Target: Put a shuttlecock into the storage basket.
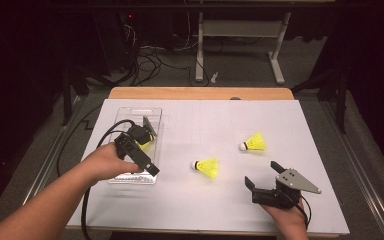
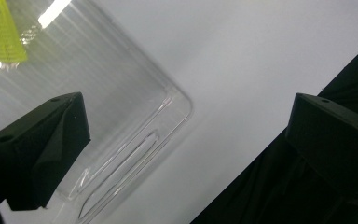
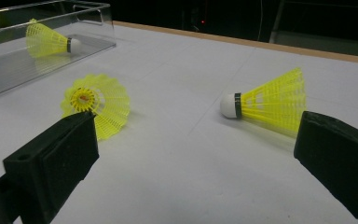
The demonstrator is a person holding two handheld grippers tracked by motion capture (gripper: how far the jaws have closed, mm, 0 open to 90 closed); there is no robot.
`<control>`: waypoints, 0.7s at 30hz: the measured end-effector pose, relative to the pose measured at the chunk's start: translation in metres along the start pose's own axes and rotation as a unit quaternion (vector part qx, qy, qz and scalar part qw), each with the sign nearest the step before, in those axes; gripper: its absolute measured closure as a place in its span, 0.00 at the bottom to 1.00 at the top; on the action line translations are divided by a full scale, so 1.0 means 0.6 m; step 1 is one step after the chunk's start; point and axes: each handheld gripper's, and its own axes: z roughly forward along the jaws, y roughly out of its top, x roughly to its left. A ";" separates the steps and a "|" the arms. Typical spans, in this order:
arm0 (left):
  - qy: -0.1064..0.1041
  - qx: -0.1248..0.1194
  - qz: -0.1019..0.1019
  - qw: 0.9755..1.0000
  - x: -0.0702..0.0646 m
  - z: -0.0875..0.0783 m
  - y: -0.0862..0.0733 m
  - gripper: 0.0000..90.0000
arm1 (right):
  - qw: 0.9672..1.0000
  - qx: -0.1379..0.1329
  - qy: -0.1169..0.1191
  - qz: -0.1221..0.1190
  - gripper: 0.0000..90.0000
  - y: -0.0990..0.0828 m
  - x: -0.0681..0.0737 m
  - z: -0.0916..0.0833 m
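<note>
Hovering wide-jawed over the clear tray's (image 1: 130,115) near rim, left gripper (image 1: 147,150); right gripper (image 1: 262,177) gapes, shuttlecocks (image 1: 207,167) ahead.

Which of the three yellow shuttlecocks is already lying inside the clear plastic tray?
The shuttlecock at the table's left side, under the left hand-held gripper. It lies inside the clear tray; the other two lie on the white table surface.

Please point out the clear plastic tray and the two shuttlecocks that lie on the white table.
clear plastic tray (image 1: 135,179): high view, near rim.
middle shuttlecock (image 1: 209,167): high view, yellow skirt.
right shuttlecock (image 1: 256,142): high view, yellow skirt.
</note>
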 end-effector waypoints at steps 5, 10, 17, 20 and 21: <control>-0.008 -0.003 0.009 1.000 -0.026 0.006 -0.001 0.01 | 1.000 -0.001 -0.001 0.000 0.00 0.000 0.002 -0.003; -0.013 0.003 0.021 1.000 -0.043 0.013 -0.003 0.01 | 1.000 -0.001 0.000 -0.002 0.00 0.000 0.004 -0.003; -0.020 0.011 0.032 0.999 -0.056 0.019 -0.001 0.01 | 1.000 -0.002 0.001 0.004 0.00 0.000 0.004 -0.002; -0.024 0.010 0.032 0.999 -0.065 0.024 -0.002 0.01 | 1.000 -0.001 0.001 0.006 0.00 -0.001 0.003 0.000; -0.023 0.014 0.036 0.999 -0.068 0.025 -0.003 0.01 | 1.000 0.000 0.000 0.006 0.00 -0.001 0.004 0.000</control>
